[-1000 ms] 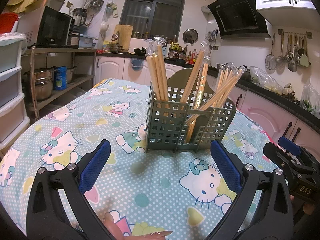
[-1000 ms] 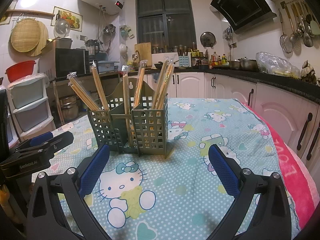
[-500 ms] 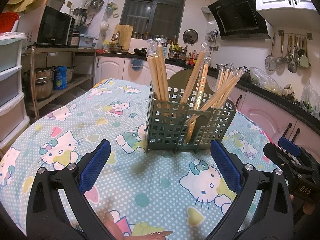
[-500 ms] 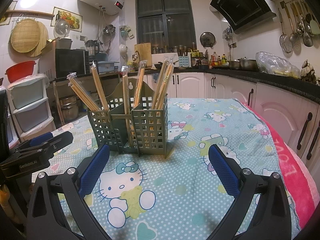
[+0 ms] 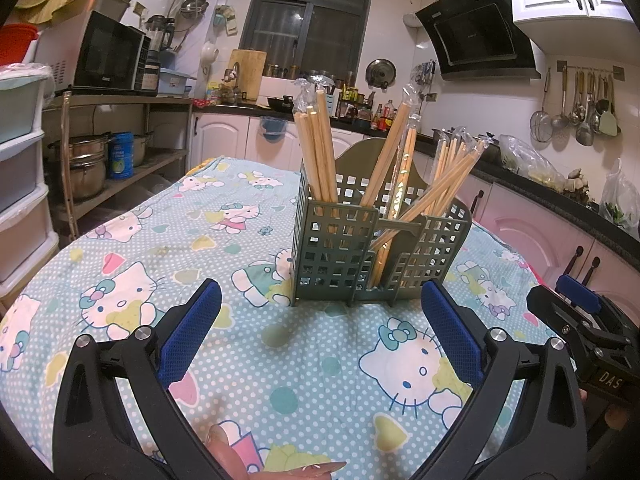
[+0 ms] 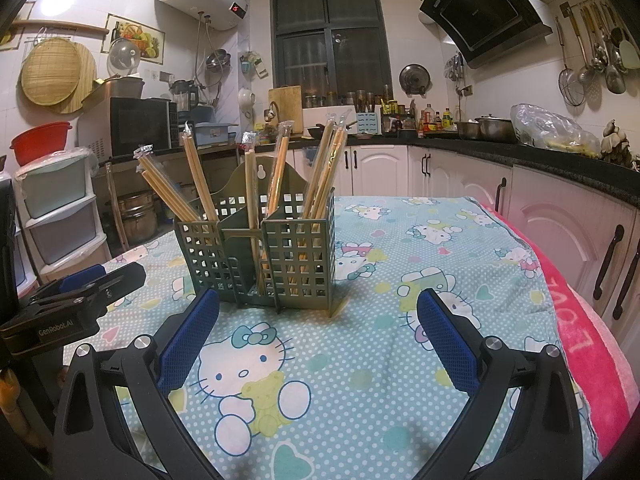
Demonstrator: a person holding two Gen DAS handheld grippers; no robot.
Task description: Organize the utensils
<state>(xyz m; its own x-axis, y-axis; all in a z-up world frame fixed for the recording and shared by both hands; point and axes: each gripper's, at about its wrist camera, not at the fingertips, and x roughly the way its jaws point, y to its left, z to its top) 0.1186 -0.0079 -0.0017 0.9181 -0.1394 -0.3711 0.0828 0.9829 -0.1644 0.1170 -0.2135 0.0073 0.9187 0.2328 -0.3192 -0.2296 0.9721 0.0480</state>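
A green slotted utensil holder (image 5: pixel 360 248) stands upright on the table, with three compartments. Wrapped wooden chopsticks (image 5: pixel 318 152) stand in each compartment and lean outward. The holder also shows in the right wrist view (image 6: pixel 260 256), with chopsticks (image 6: pixel 324 168) in it. My left gripper (image 5: pixel 320 316) is open and empty, a short way in front of the holder. My right gripper (image 6: pixel 318 320) is open and empty, just in front of the holder from the other side. Each gripper shows at the edge of the other's view.
The table wears a blue Hello Kitty cloth (image 5: pixel 168 264) with a pink towel edge (image 6: pixel 580 320) on the right. Kitchen counters (image 6: pixel 520 152), white cabinets, a shelf with a microwave (image 5: pixel 108 56) and plastic drawers (image 6: pixel 56 208) surround the table.
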